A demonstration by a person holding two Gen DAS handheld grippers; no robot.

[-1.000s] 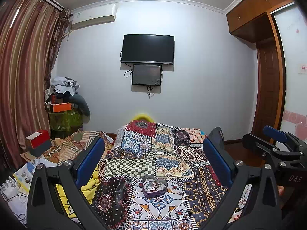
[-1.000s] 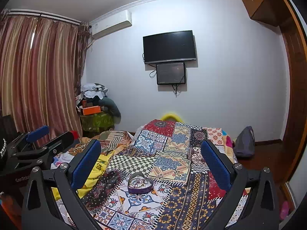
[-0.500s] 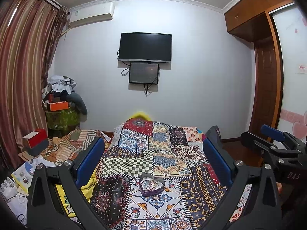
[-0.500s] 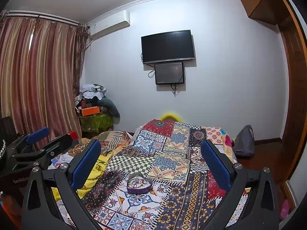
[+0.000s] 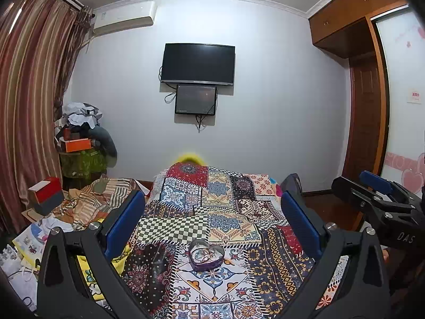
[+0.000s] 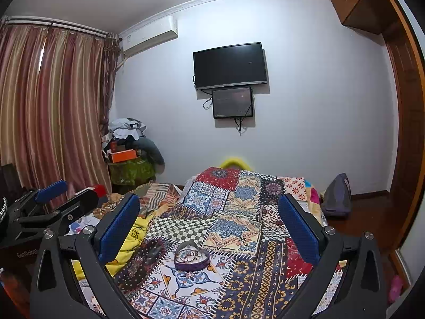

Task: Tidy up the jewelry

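A purple heart-shaped box with several bracelets and rings in it sits on a patchwork blanket on the bed; it also shows in the right wrist view. My left gripper is open and empty, held above and short of the box. My right gripper is open and empty too, at about the same distance from the box. The right gripper shows at the right edge of the left wrist view, and the left gripper at the left edge of the right wrist view.
Crumpled bedding and papers lie left of the blanket. A red and grey box and a heap of clothes and boxes stand by the curtain. A dark bag sits right of the bed, near the wardrobe.
Both views have tilted slightly up, so the heart box sits a little lower and nearer centre in the left view. Both grippers stay open.
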